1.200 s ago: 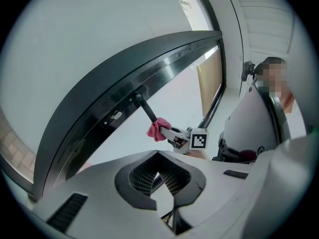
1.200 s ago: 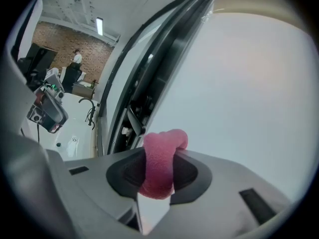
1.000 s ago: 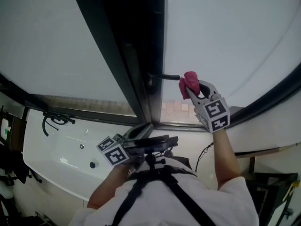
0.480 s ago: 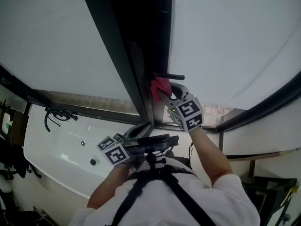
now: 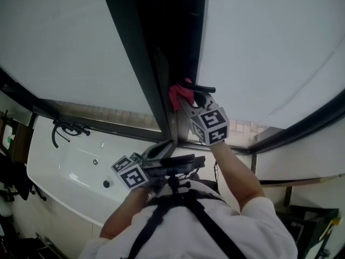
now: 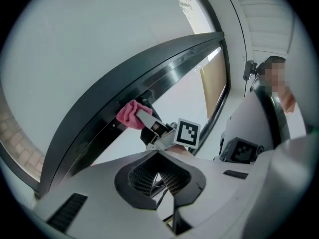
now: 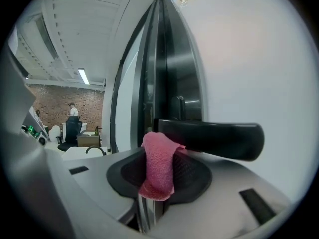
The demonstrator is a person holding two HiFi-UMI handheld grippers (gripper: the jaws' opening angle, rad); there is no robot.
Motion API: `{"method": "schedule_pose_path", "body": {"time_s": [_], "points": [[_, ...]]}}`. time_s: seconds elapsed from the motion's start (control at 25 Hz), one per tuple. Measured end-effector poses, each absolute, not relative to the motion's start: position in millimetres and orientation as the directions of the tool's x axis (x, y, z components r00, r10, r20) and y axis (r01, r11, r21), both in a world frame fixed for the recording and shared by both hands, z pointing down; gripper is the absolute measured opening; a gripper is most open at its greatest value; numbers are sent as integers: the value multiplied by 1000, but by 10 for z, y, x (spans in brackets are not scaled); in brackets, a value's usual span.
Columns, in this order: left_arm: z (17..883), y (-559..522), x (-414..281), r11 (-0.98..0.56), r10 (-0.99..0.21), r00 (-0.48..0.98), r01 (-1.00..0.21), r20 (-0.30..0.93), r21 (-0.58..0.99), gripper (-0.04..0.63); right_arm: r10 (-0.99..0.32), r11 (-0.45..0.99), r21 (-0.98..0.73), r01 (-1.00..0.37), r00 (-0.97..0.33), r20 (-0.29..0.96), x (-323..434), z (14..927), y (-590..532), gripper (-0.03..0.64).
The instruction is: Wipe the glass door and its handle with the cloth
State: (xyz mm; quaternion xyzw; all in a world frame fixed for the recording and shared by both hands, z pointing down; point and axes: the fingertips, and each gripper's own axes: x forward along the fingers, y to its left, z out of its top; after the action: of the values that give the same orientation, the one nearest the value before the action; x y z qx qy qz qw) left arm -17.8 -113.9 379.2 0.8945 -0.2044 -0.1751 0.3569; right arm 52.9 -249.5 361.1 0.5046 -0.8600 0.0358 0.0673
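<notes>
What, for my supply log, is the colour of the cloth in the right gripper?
Pink; the cloth shows best in the right gripper view.

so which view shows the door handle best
The right gripper view: the black door handle looms large just beyond the pink cloth held in its jaws. The head view shows it small; the left gripper view mostly hides it behind the cloth.

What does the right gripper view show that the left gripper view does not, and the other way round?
Only the right gripper view: the full length of the black handle, just beyond the jaws, and a brick wall far off. Only the left gripper view: the right gripper seen from outside, with its marker cube. Both: the pink cloth clamped in that gripper, and the dark door frame.
</notes>
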Motion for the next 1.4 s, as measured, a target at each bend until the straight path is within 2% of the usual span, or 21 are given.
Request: {"method": "schedule_pose_path", "body": {"time_s": [0.64, 1.12, 1.24, 1.4], "points": [[3787, -1146, -96, -666, -455, 875, -208, -168, 717, -8, -903, 412, -40, -910, -414, 113, 1010, 3552, -2205, 106], [3812, -1143, -45, -664, -433, 887, -193, -160, 723, -8, -972, 228, -67, -971, -231, 41, 1683, 3481, -1959, 106], [3817, -1137, -35, -663, -432, 888, -194, -158, 723, -8, -977, 193, -89, -977, -199, 69, 1779, 3618, -1953, 106], [3815, -1135, -70, -660, -447, 881, -206, -158, 723, -8, -958, 235, -112, -965, -250, 139, 1613, 3884, -1993, 107]]}}
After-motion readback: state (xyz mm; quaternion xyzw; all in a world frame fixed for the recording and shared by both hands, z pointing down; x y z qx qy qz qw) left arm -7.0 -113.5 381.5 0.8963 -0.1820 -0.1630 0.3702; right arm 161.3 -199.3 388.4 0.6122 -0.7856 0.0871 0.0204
